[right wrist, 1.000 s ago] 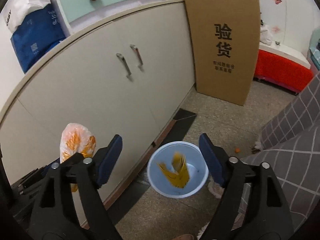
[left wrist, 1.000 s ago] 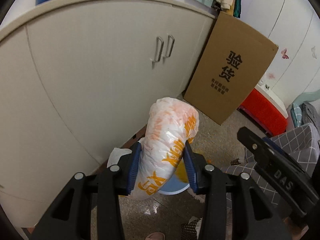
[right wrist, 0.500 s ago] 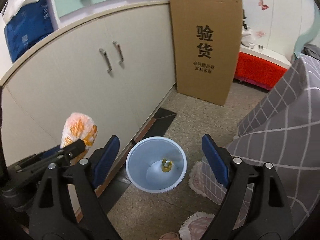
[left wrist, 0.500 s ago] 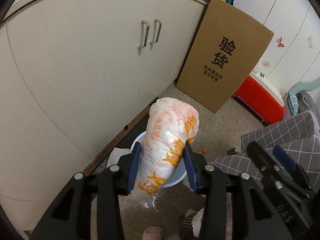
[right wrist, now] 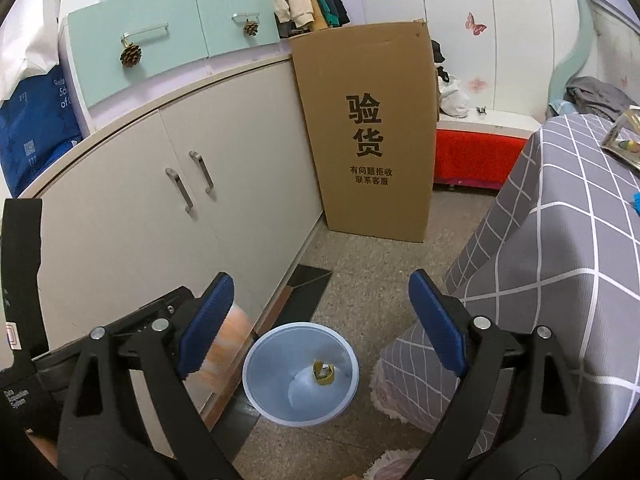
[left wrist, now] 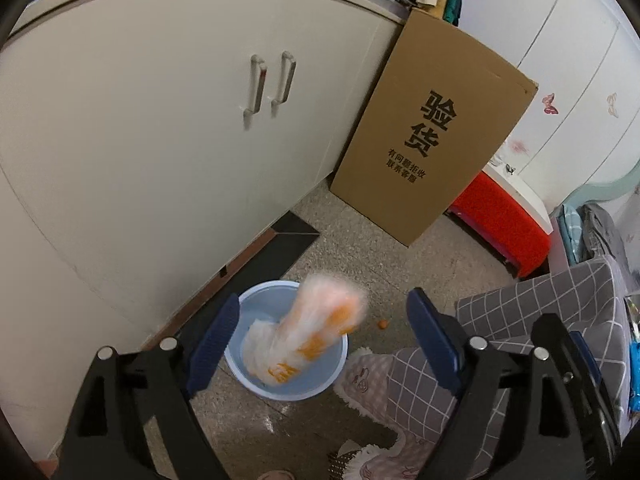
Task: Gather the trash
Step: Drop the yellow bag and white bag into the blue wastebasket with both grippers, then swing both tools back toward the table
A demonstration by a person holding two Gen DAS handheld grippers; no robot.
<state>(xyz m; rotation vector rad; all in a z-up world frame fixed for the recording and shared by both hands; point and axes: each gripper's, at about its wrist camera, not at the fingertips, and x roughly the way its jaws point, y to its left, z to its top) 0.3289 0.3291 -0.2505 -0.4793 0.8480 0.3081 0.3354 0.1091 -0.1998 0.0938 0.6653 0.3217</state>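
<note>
Cabinet doors (left wrist: 168,152) fill the left of both views, cream, with paired metal handles (left wrist: 270,84), and the pale blue bin (left wrist: 256,376) stands on the speckled floor (left wrist: 360,248) just beside their base. In the left wrist view we see our left claw (left wrist: 320,344) spread wide with nothing between its blue pads, and the white-and-orange plastic bag (left wrist: 308,340), blurred, shows over the bin's mouth; we cannot tell whether it touches the bin. A small orange scrap (left wrist: 383,324) lies on the floor near the bin's right side. Farther right a tall cardboard box (left wrist: 436,132) with black printed characters leans against the cabinet's end, then a red low stool (left wrist: 500,220), and a grey checked cloth (left wrist: 540,328) hangs close to the bin on the right. The right wrist view shows what the other does not: the inside of the bin (right wrist: 300,376), with a small yellow wrapper (right wrist: 323,373) on its bottom, and the bag (right wrist: 224,348) as an orange-white blur left of the bin, partly hidden behind this claw's left pad. Our right claw (right wrist: 320,328) also stands wide and empty above the bin. Only this view takes in the mint drawers (right wrist: 160,44) with pinecones hanging from their handles, a blue bag (right wrist: 32,128) on the counter above the cabinet, and clothes hanging by the wardrobe.
</note>
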